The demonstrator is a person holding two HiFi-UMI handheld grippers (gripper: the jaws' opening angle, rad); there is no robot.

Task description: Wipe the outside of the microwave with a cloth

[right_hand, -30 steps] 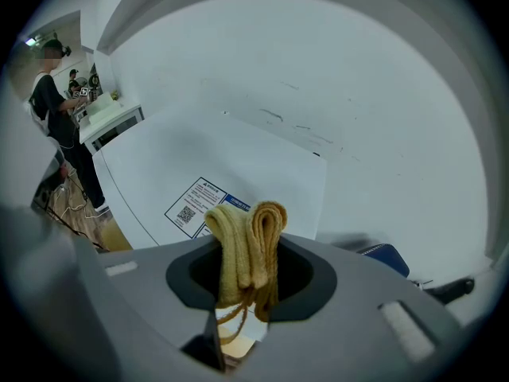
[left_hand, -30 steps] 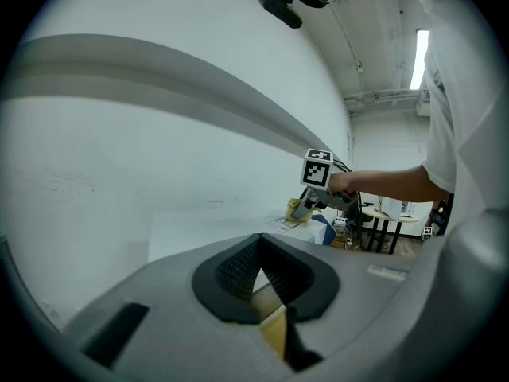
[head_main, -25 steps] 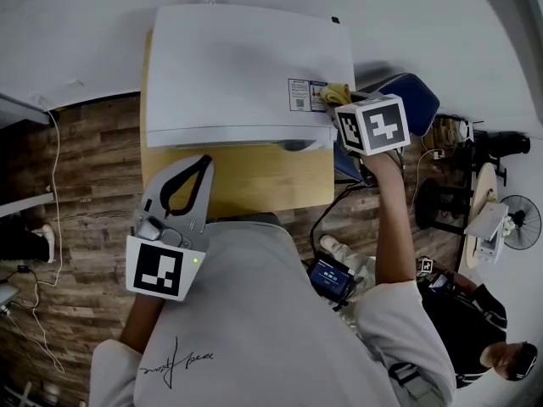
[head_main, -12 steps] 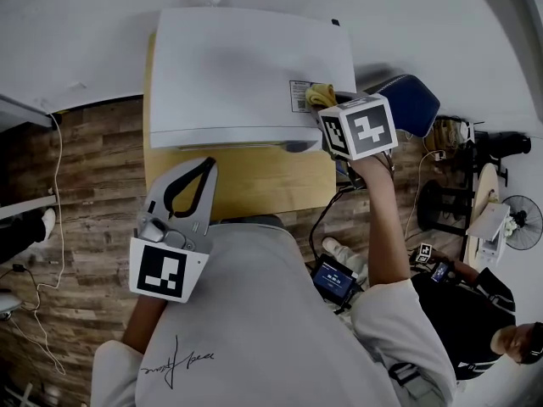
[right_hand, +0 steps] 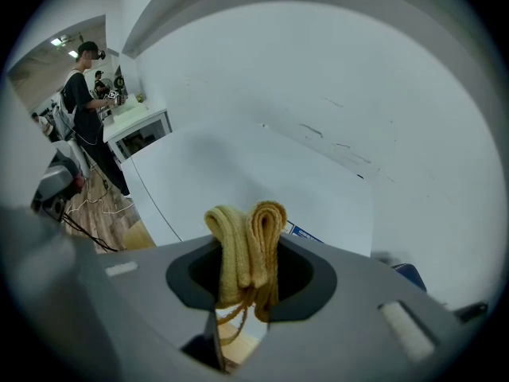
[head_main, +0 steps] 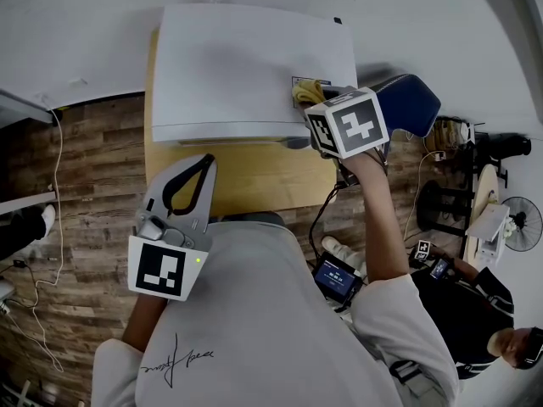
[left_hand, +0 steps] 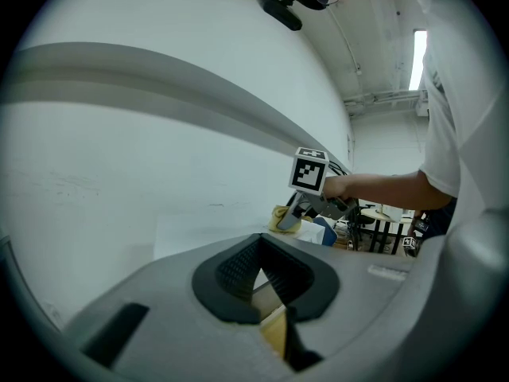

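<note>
The right gripper (head_main: 315,97) and the cloth (head_main: 306,89) have slid to the left along the top of the microwave (head_main: 242,62). Before, the yellow cloth was near the right edge. Now it lies over the small sticker (head_main: 297,81) and hides most of it. The left gripper (head_main: 204,164) has stayed in almost the same spot.

The right gripper's jaws are pinching the cloth. The cloth is folded in a bunch and sticks out past the jaws. It is pressed on the white top of the microwave, near the front right corner.

The left gripper's jaws are pressed together at the tips, with nothing between them. It hangs over the front edge of the wooden counter (head_main: 254,181), close to the person's shirt, and well apart from the microwave.

The microwave sits on the counter by a white wall. The marker cube on the right gripper hides the microwave's front right corner in the head view. A blue thing (head_main: 413,100) is just to the right. Another person (head_main: 475,312) is on the wood floor (head_main: 76,185) at the lower right.
</note>
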